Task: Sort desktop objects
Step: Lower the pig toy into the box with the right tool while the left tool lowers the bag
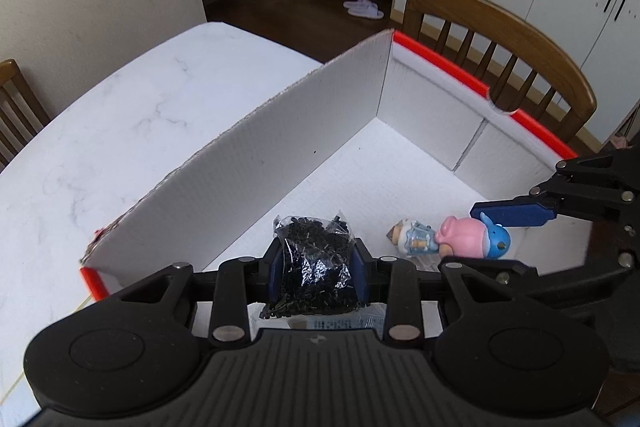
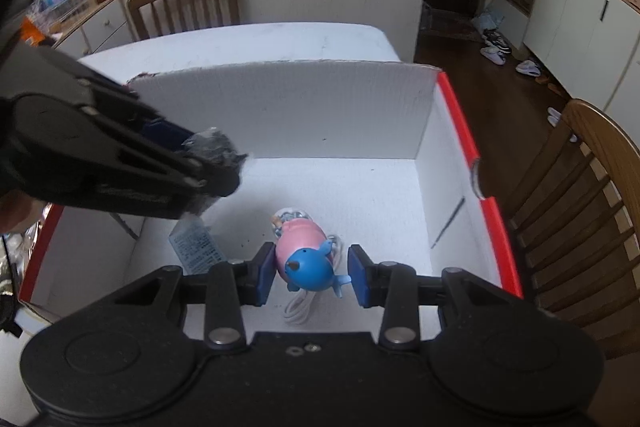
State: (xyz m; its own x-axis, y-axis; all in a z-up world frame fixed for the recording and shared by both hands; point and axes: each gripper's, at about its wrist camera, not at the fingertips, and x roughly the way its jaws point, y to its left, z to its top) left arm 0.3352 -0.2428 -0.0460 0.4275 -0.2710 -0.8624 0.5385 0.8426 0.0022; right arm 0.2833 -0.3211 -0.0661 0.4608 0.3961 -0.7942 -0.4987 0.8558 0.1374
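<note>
Left wrist view, left gripper [image 1: 318,269] clamps bag of black bits [image 1: 314,267] (over box [image 1: 256,163]), right gripper [image 2: 312,273] open around toy [image 2: 306,259]

Right gripper [image 2: 311,275] open around pink-and-blue toy [image 2: 306,259] lying in white cardboard box [image 2: 288,107]; left gripper [image 2: 224,163] clamps bag of black bits [image 2: 218,143].

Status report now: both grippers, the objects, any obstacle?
Left gripper shut on bag of black parts, over the box. Right gripper open around pink and blue toy on box floor. No obstacle seen.
</note>
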